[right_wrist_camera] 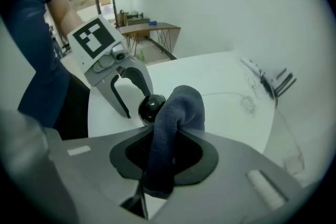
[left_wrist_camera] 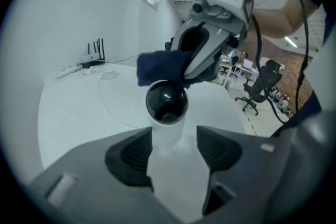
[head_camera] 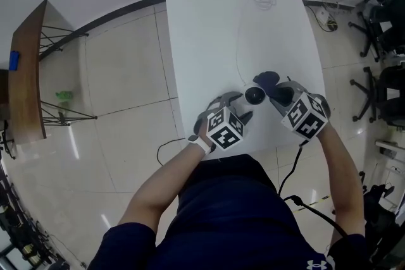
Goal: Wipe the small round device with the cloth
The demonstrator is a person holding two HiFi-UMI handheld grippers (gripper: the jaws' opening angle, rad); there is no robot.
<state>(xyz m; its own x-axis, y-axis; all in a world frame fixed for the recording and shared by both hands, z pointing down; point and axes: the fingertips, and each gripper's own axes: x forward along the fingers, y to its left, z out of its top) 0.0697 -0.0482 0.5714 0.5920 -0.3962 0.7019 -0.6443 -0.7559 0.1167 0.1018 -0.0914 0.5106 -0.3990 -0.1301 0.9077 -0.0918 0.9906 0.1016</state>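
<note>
The left gripper [head_camera: 245, 105] has its jaws closed in around the white stem of the small round camera [left_wrist_camera: 166, 102], which stands near the front edge of the white table [head_camera: 209, 41]. In the left gripper view the glossy black dome rises just above the two ribbed pads. The stem below it blends into the white tabletop, so its edge at the right-hand pad is hard to trace. The foot of the camera is hidden behind the jaws.

The right gripper [right_wrist_camera: 165, 144] is clamped on the dark blue cloth [right_wrist_camera: 176, 118]. The cloth is pinched as a narrow fold between the pads, bulges into a rounded hump beyond them, and hangs out a little at the near side. The hump lies against the top and far side of the dome. In the right gripper view it covers much of the black ball, leaving only a crescent showing beside the left gripper's fingers.

From the head view, the marker cubes and hands hide both pairs of jaws, and the camera is only a small dark ball between them. A thin cable [head_camera: 239, 41] runs from it up the table, too fine to follow to its end.
</note>
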